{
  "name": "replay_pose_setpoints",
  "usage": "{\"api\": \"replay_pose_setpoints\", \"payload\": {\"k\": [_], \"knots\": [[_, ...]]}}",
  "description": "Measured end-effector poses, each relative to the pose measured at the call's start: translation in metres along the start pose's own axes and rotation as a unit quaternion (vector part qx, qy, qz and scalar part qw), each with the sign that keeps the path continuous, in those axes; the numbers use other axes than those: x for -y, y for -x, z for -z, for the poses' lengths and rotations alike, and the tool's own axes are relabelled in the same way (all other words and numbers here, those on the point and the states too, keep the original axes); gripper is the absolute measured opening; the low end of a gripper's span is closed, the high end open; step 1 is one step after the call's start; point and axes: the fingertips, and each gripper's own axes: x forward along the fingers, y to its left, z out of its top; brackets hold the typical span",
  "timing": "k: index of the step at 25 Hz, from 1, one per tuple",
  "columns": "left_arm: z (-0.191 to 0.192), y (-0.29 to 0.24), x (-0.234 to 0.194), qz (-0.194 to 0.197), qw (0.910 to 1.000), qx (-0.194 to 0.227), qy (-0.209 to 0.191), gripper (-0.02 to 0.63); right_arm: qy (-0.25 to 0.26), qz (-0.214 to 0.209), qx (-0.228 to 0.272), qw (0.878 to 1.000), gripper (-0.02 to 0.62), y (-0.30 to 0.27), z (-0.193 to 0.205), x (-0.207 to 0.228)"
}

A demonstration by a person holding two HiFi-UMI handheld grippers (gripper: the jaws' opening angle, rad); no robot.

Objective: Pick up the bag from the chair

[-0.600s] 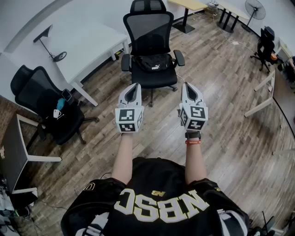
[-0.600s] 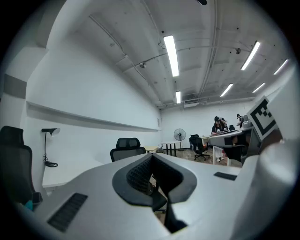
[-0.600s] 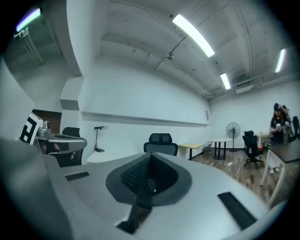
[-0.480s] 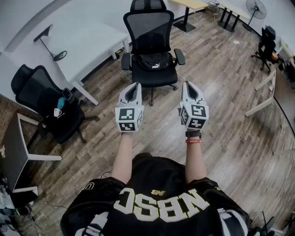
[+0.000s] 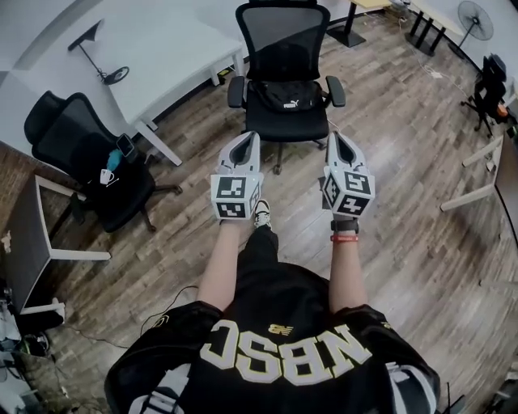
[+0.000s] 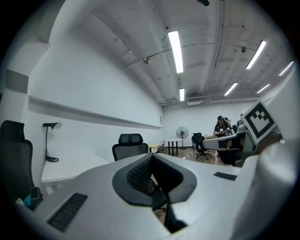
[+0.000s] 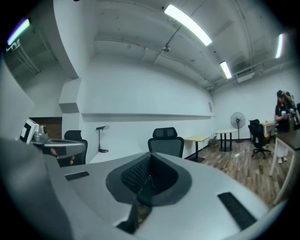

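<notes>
A black bag (image 5: pixel 287 95) with a white logo lies on the seat of a black mesh office chair (image 5: pixel 285 129) straight ahead. My left gripper (image 5: pixel 246 139) and right gripper (image 5: pixel 337 136) are held out side by side at chest height, short of the chair and apart from the bag. Both point toward the chair, with their jaws closed together and nothing between them. In the left gripper view the chair's headrest (image 6: pixel 130 139) shows above my left gripper (image 6: pixel 153 156). The right gripper view shows the chair (image 7: pixel 165 140) beyond my right gripper (image 7: pixel 151 154).
A white table (image 5: pixel 162 73) with a desk lamp (image 5: pixel 101 50) stands at the left of the chair. A second black chair (image 5: pixel 89 162) carrying small items is at far left, beside a low side table (image 5: pixel 32 242). More desks, a fan (image 5: pixel 473 16) and a chair (image 5: pixel 492 77) stand at right.
The person has stepped toward the chair, which now sits nearer the grippers. A leg and shoe now show between the forearms. Both grippers stay shut.
</notes>
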Motion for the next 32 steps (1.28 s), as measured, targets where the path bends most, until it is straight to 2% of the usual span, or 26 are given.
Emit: {"api": "replay_pose_setpoints", "payload": {"k": [5, 10, 19, 26, 32], "knots": [[0.006, -0.054, -0.038, -0.004, 1.0, 0.002, 0.0, 0.015, 0.008, -0.007, 0.007, 1.0, 0.006, -0.068, -0.004, -0.002], [0.011, -0.124, -0.083, -0.01, 0.9999, -0.001, 0.014, 0.015, 0.01, -0.009, -0.009, 1.0, 0.006, -0.146, -0.006, 0.002], [0.018, -0.282, -0.14, 0.021, 0.9992, -0.023, 0.026, 0.015, 0.018, 0.006, -0.038, 0.999, 0.008, -0.298, -0.017, 0.043], [0.069, -0.387, -0.179, 0.036, 0.995, -0.079, 0.049, 0.017, 0.0, 0.01, -0.084, 0.996, 0.015, -0.402, 0.01, 0.071], [0.132, -0.463, -0.184, 0.024, 0.9871, -0.142, 0.071, 0.017, -0.016, -0.006, -0.143, 0.99, 0.02, -0.474, 0.059, 0.118]]}}
